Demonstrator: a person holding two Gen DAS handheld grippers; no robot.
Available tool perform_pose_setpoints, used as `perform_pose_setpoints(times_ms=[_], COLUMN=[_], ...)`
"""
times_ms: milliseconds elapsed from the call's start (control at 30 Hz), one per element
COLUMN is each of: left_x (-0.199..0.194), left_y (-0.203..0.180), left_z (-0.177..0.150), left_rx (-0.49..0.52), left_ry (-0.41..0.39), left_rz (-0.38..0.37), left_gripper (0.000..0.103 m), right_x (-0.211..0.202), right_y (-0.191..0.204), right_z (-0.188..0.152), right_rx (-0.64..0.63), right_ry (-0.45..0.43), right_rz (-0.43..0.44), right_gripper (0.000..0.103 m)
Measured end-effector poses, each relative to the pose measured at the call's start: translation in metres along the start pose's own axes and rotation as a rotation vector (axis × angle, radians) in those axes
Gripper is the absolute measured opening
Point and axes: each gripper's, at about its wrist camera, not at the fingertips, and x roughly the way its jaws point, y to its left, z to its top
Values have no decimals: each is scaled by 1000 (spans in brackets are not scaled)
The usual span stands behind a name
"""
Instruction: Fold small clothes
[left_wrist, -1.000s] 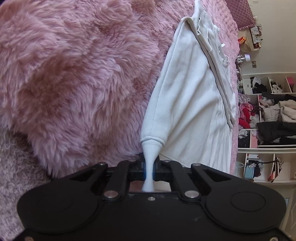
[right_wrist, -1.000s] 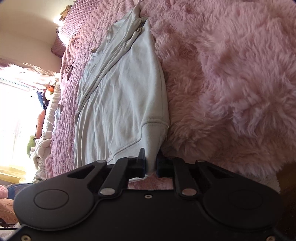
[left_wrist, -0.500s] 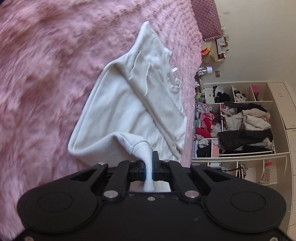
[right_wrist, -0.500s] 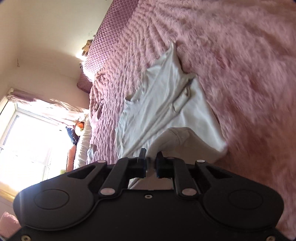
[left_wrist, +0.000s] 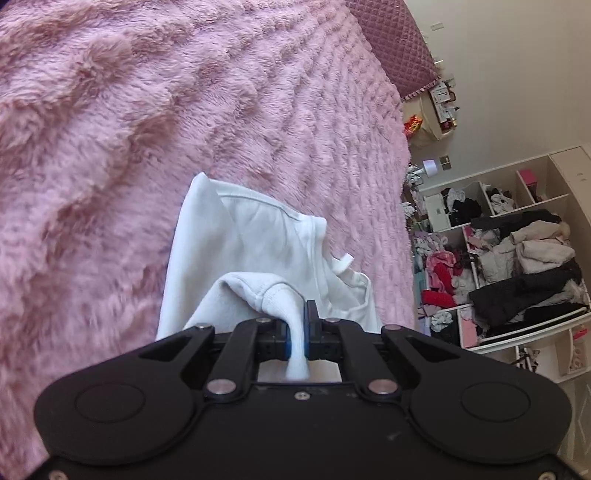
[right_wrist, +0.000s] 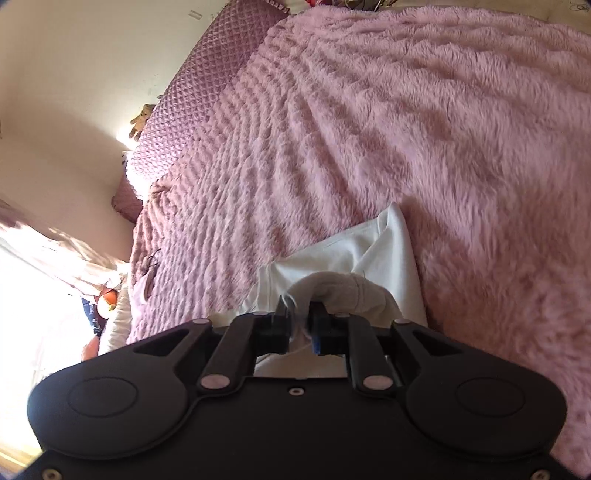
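A small white garment (left_wrist: 255, 240) lies on the fluffy pink bedspread (left_wrist: 147, 129), doubled over toward its neck end. My left gripper (left_wrist: 297, 325) is shut on the garment's hem corner, which rises in a fold between the jaws. In the right wrist view the same garment (right_wrist: 354, 254) lies just ahead. My right gripper (right_wrist: 300, 321) is shut on the other hem corner, with cloth bunched over the jaws. A small white tag (left_wrist: 341, 263) sticks out near the neckline.
A quilted mauve headboard (right_wrist: 207, 85) stands at the far end of the bed. Open white shelves (left_wrist: 517, 266) stuffed with clothes stand to the right of the bed. A bright window (right_wrist: 33, 295) and piled items are to the left.
Both grippers have carried the hem corners forward over the garment toward its neck end. The garment went from lying stretched out to being doubled over and looks much shorter.
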Motion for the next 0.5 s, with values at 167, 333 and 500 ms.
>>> perform_pose_setpoints(times_ms=[167, 333, 500], left_x=[-4, -63, -93], left_y=[15, 16, 46], left_z=[12, -36, -121], left_rx=[-37, 60, -5], left_ry=[-59, -47, 31], left_rz=[35, -26, -24], left_gripper=[48, 62, 70], right_x=[10, -59, -125], right_y=[-24, -26, -33], right_z=[-5, -49, -116], right_rx=[207, 107, 31], right_ry=[-53, -29, 0], right_rz=[-8, 94, 54], right_gripper=[41, 50, 50])
